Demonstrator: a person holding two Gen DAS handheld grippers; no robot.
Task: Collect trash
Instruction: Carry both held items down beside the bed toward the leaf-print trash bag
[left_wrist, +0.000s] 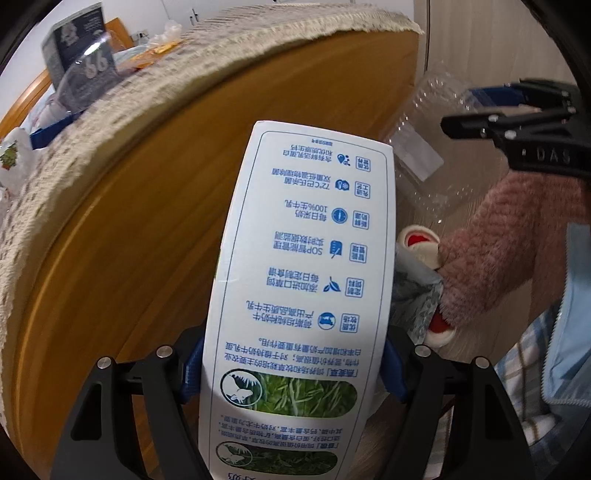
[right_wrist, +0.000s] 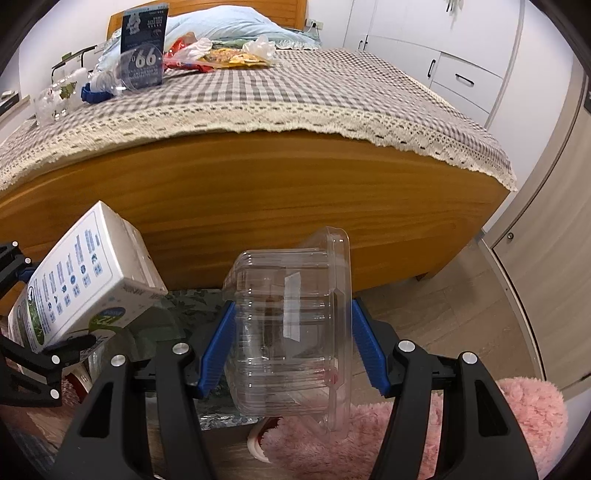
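Note:
My left gripper is shut on a white milk carton with blue print, held up in front of the wooden bed footboard. The carton also shows at the left of the right wrist view. My right gripper is shut on a clear plastic clamshell box, held sideways above the floor. The box also shows in the left wrist view, in the right gripper. More trash lies on the bed: a dark leaflet, snack wrappers and a plastic bottle.
The bed has a checked cover with a lace edge. A patterned bag sits on the floor below the carton. A fluffy pink slipper is at lower right. White wardrobes stand behind, a door at right.

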